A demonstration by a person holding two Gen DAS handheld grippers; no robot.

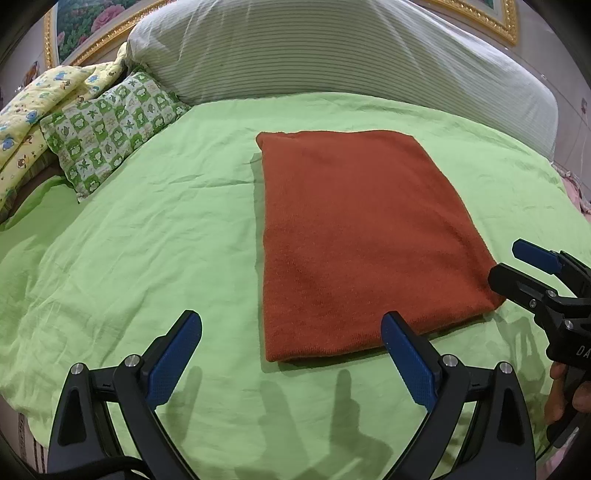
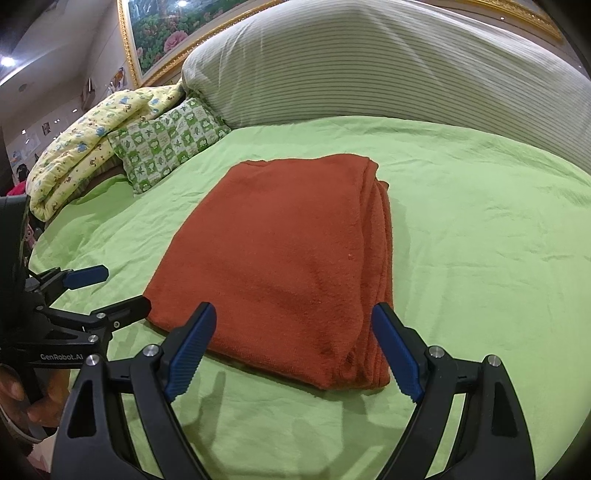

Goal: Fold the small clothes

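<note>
A rust-red knitted garment (image 1: 362,236) lies folded into a thick rectangle on the green bed sheet (image 1: 147,240); its stacked layers show along the right edge in the right wrist view (image 2: 288,258). My left gripper (image 1: 291,332) is open and empty, just in front of the garment's near left corner. My right gripper (image 2: 293,325) is open and empty, its jaws standing wide at the garment's near edge. It also shows in the left wrist view (image 1: 517,262) by the near right corner. The left gripper shows in the right wrist view (image 2: 122,288) at the garment's left.
A large striped grey pillow (image 1: 332,51) lies along the head of the bed. A green patterned cushion (image 1: 110,129) and a yellow printed quilt (image 1: 29,122) lie at the far left. A gold-framed floral picture (image 2: 159,33) hangs behind.
</note>
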